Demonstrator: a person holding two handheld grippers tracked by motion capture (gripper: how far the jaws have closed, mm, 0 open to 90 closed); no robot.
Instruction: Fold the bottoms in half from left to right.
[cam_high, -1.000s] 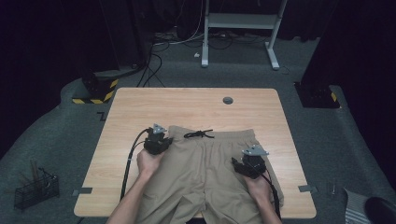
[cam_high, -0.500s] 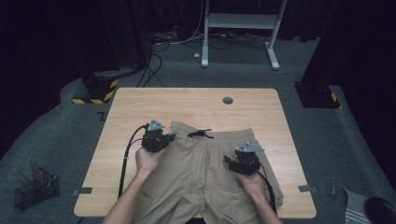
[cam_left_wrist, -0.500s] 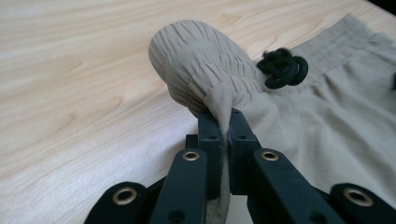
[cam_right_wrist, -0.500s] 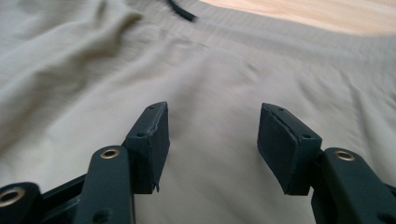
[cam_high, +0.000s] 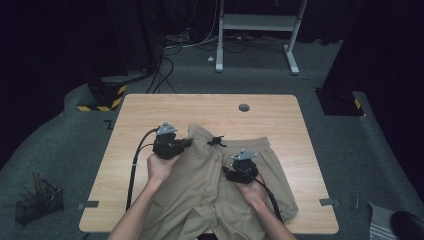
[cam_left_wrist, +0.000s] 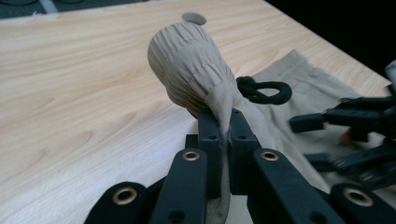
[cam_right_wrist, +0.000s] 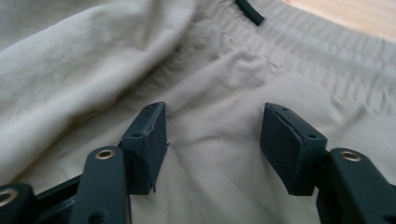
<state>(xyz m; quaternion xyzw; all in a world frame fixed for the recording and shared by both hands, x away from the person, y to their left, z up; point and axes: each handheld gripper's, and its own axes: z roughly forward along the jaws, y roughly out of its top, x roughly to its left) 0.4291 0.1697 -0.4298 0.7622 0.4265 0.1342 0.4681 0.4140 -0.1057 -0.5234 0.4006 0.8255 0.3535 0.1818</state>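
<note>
Pinching shorts waistband (cam_left_wrist: 189, 70) between left fingers (cam_left_wrist: 210, 140)

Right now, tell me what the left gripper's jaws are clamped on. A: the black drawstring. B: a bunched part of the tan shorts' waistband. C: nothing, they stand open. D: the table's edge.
B: in the left gripper view the left gripper has its jaws closed on a pinch of the tan shorts at the gathered waistband, while the black drawstring lies free beside it.
</note>
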